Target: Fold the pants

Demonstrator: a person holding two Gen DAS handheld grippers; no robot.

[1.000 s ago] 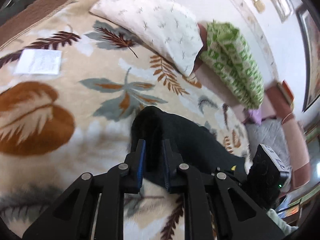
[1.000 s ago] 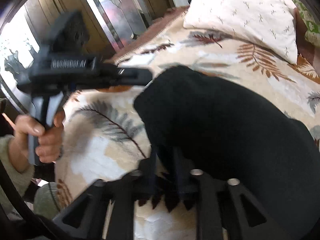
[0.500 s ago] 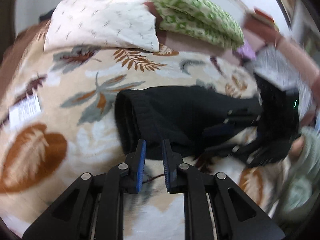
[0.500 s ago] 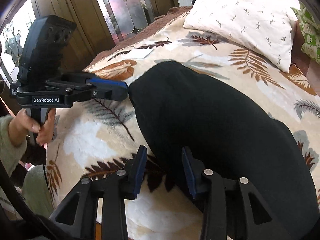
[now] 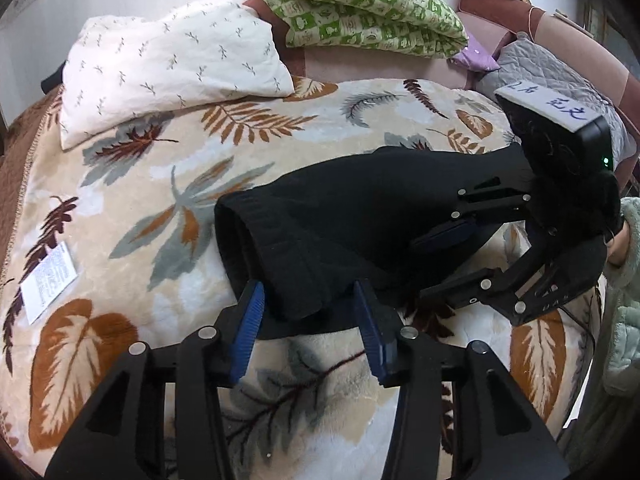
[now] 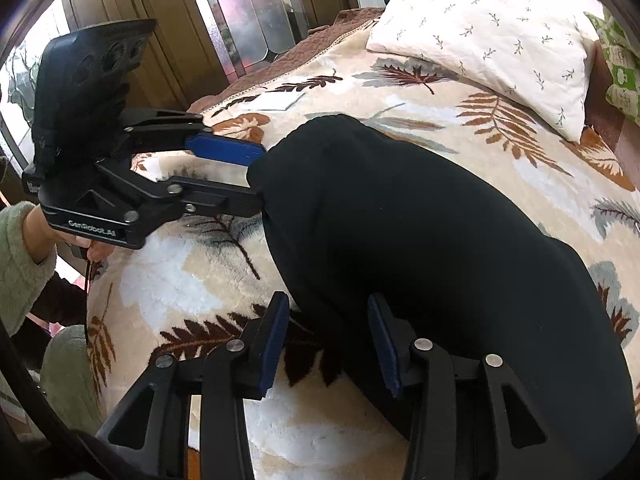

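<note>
pants (image 5: 360, 216): black, folded into a thick bundle lying on the leaf-print blanket (image 5: 120, 208), toward the near edge of the bed; the folded end with stacked layers faces the left gripper, the rest runs off toward the right gripper.
left gripper (image 5: 308, 320): jaws spread wide, holding nothing; its 2 blue-padded fingers (image 5: 250, 320) stand either side of the near corner of the folded end, with the cloth between them but not clamped. in the right wrist view it (image 6: 256, 176) comes in from the left with its tips at the edge of the cloth.
right gripper (image 6: 328, 336): jaws apart, gripping nothing; the near edge of the pants lies between its fingers. in the left wrist view it (image 5: 440, 264) lies low over the far part of the bundle, one finger over the cloth, the other beside the edge.
blanket: cream with brown and grey leaves, covers the bed; a white label (image 5: 48, 282) lies on it near the left edge.
pillow (image 5: 172, 68): white with small sprigs, at the head of the bed.
green patterned bedding (image 5: 360, 8): folded, beside the pillow at the head.
grey quilt (image 5: 560, 76): at the far right corner.
door (image 6: 208, 20): wood with patterned glass, beyond the bed's left side.
</note>
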